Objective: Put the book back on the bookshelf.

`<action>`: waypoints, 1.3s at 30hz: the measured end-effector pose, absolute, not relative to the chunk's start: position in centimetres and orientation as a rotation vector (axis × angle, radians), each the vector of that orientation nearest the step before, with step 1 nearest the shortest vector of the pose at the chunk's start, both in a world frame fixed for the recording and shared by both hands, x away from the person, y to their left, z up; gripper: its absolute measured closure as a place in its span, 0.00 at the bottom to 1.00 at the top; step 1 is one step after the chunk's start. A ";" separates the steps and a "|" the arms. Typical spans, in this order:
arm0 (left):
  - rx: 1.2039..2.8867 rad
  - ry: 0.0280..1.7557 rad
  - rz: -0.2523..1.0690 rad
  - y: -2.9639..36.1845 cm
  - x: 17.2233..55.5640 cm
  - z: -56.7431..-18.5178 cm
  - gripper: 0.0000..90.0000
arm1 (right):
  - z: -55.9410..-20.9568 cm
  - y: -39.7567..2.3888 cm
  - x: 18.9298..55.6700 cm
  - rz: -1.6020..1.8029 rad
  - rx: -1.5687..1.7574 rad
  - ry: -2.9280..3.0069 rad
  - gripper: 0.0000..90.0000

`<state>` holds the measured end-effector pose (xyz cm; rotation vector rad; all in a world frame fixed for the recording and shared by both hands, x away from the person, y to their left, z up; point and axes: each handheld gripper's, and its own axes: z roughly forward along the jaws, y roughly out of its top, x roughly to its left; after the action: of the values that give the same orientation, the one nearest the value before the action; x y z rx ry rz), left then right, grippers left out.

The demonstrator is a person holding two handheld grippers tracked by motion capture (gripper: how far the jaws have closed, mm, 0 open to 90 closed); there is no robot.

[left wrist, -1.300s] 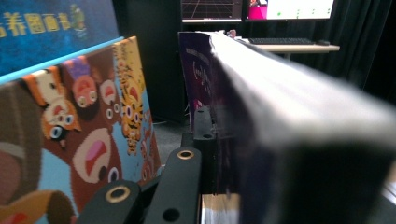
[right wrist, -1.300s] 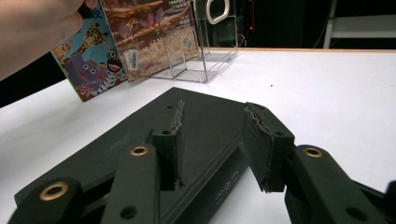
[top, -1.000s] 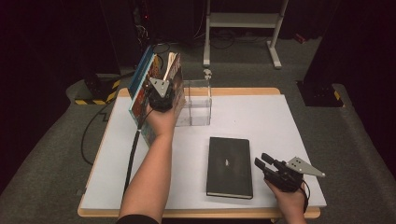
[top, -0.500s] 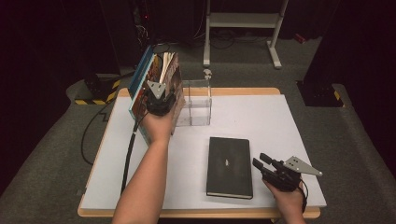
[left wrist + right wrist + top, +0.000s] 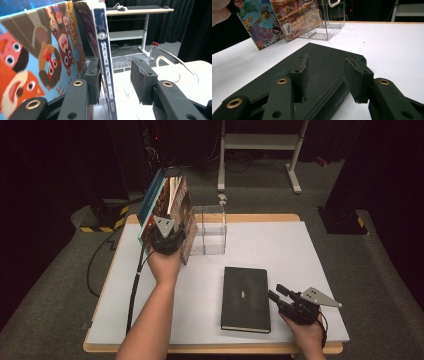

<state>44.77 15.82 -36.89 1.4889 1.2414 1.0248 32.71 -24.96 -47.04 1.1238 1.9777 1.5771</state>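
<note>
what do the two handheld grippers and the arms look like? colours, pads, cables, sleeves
Both are black. The left gripper and right gripper each carry a grey three-cornered plate on top. Each has two black arms with brass-ringed holes, ending in dark block pads; the right one's pads have frayed edges. A black cable trails from the left one. Both forearms are bare, with no sleeves in view.

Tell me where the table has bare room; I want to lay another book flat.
Bare patches: the table's right half behind the black book, and the near-left stretch between that book and the left edge. Crowded: the far-left corner with the leaning books and clear box.
</note>
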 end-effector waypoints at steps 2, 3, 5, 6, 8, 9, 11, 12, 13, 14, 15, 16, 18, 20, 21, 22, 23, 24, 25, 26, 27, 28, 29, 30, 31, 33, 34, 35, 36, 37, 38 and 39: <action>1.489 1.243 1.020 15.8 44.5 -37.1 0.67 | -47.1 -24.9 32.8 1.577 1.123 1.979 0.60; 1.490 1.243 1.018 15.8 44.3 -37.2 0.67 | -47.1 -24.9 32.8 1.578 1.123 1.980 0.60; 1.492 1.245 1.012 15.8 44.0 -37.4 0.67 | -47.1 -24.9 32.8 1.577 1.123 1.982 0.60; 1.493 1.246 1.012 15.8 43.8 -37.5 0.67 | -47.1 -24.8 32.8 1.578 1.122 1.983 0.60; 1.492 1.244 1.007 15.8 43.4 -37.8 0.67 | -47.1 -24.8 32.8 1.578 1.120 1.984 0.60; 1.493 1.242 1.007 15.8 43.1 -38.0 0.66 | -47.1 -24.8 32.8 1.577 1.121 1.984 0.60; 1.497 1.237 0.999 15.8 42.7 -38.2 0.67 | -47.1 -24.9 32.9 1.578 1.122 1.985 0.59; 1.496 1.231 0.992 15.8 42.4 -38.4 0.69 | -47.1 -24.9 32.9 1.578 1.123 1.985 0.59; 1.496 1.229 0.986 15.9 42.3 -38.5 0.69 | -47.1 -24.9 32.9 1.579 1.123 1.985 0.59; 1.495 1.225 0.980 15.9 42.0 -38.6 0.69 | -47.1 -24.9 32.9 1.578 1.123 1.985 0.59; 1.498 1.218 0.977 15.9 41.8 -38.8 0.69 | -47.1 -24.9 32.9 1.579 1.126 1.988 0.59; 1.504 1.213 0.972 15.9 41.5 -38.9 0.69 | -47.1 -24.8 32.9 1.580 1.127 1.990 0.59; 1.515 1.205 0.966 15.9 41.0 -39.2 0.68 | -47.2 -24.8 33.0 1.575 1.127 1.999 0.59; 1.521 1.196 0.960 15.8 40.4 -39.6 0.68 | -47.2 -24.7 33.0 1.575 1.128 2.003 0.59; 1.526 1.194 0.955 15.8 40.2 -39.8 0.68 | -47.2 -24.7 33.0 1.575 1.127 2.004 0.59; 1.525 1.187 0.948 15.8 39.8 -40.0 0.68 | -47.2 -24.7 33.0 1.575 1.128 2.004 0.59; 1.527 1.183 0.944 15.7 39.6 -40.2 0.68 | -47.2 -24.7 33.0 1.575 1.129 2.004 0.59; 1.533 1.179 0.935 15.7 39.3 -40.4 0.68 | -47.2 -24.7 33.0 1.575 1.129 2.004 0.59; 1.538 1.174 0.928 15.6 39.0 -40.6 0.67 | -47.2 -24.7 33.0 1.575 1.130 2.005 0.58; 1.544 1.169 0.924 15.6 38.8 -40.8 0.67 | -47.2 -24.7 33.0 1.573 1.128 2.007 0.58; 1.553 1.160 0.916 15.6 38.5 -41.0 0.66 | -47.3 -24.7 33.0 1.573 1.128 2.007 0.58; 1.559 1.153 0.908 15.5 38.2 -41.4 0.66 | -47.3 -24.7 33.0 1.574 1.128 2.009 0.58; 1.565 1.149 0.897 15.5 38.0 -41.6 0.65 | -47.3 -24.6 33.0 1.573 1.126 2.010 0.58; 1.575 1.146 0.870 15.5 37.7 -42.0 0.64 | -47.3 -24.6 33.0 1.572 1.126 2.011 0.58; 1.581 1.147 0.853 15.6 37.6 -42.2 0.63 | -47.3 -24.6 33.1 1.570 1.128 2.013 0.58; 1.605 1.144 0.819 15.8 37.1 -43.0 0.61 | -47.3 -24.6 33.1 1.570 1.133 2.016 0.58; 1.626 1.137 0.791 15.9 36.8 -43.5 0.61 | -47.4 -24.6 33.1 1.569 1.135 2.019 0.57; 1.638 1.137 0.768 16.0 36.6 -43.8 0.60 | -47.4 -24.5 33.1 1.566 1.137 2.024 0.57; 1.651 1.136 0.718 16.2 36.2 -44.4 0.59 | -47.4 -24.5 33.1 1.565 1.137 2.027 0.57; 1.655 1.133 0.688 16.3 35.9 -44.7 0.57 | -47.5 -24.5 33.1 1.562 1.140 2.033 0.57; 1.667 1.131 0.654 16.4 35.6 -45.2 0.57 | -47.5 -24.5 33.2 1.562 1.144 2.038 0.57; 1.689 1.131 0.627 16.5 35.3 -45.7 0.55 | -47.5 -24.4 33.2 1.563 1.150 2.050 0.57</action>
<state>35.29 16.53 -45.72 1.6887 1.1309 0.6270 33.19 -24.41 -47.49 1.1503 2.0503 1.5632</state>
